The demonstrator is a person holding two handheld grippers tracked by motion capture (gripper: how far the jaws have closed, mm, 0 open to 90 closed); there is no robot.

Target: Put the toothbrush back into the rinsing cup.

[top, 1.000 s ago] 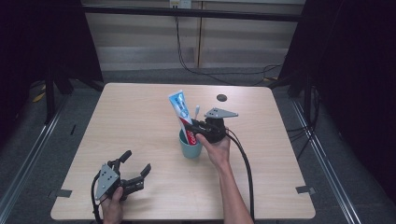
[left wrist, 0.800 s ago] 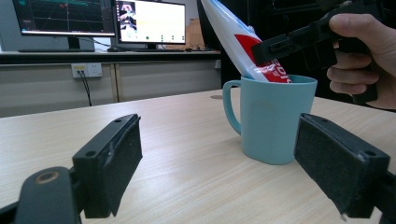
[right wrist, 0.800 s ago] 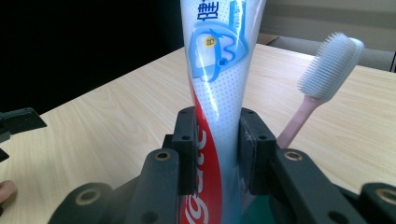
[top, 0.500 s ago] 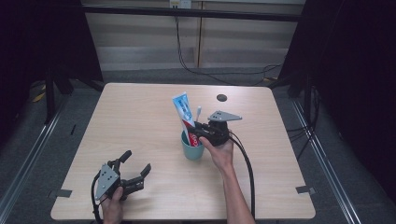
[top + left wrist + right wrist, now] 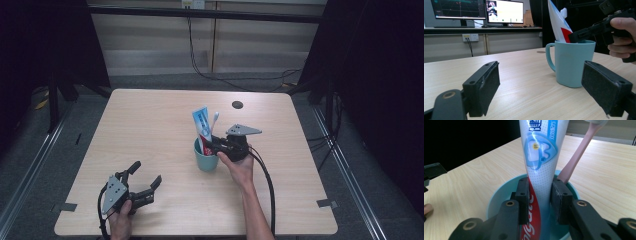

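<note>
A teal mug (image 5: 206, 160) (image 5: 571, 62) stands near the middle of the wooden table (image 5: 150, 125). In it lean a white, blue and red toothpaste tube (image 5: 201, 122) (image 5: 557, 22) and a pink toothbrush (image 5: 215, 118). My right gripper (image 5: 210, 143) reaches over the mug's rim from the right. In the right gripper view its jaws (image 5: 539, 192) are shut on the toothpaste tube (image 5: 540, 150) just above the mug's rim (image 5: 499, 195), with the toothbrush (image 5: 576, 155) behind. My left gripper (image 5: 145, 173) (image 5: 541, 75) rests open at the front left, facing the mug, with nothing between its jaws.
A black round grommet (image 5: 237, 104) sits in the table's far side. The right gripper's cable (image 5: 265, 185) trails back to the front edge. Monitors (image 5: 504, 11) stand on a bench beyond the table. Bare wood lies between the left gripper and the mug.
The right gripper has moved slightly down and toward the front with the toothpaste tube, which now sits lower in the mug. The left gripper has stayed put.
</note>
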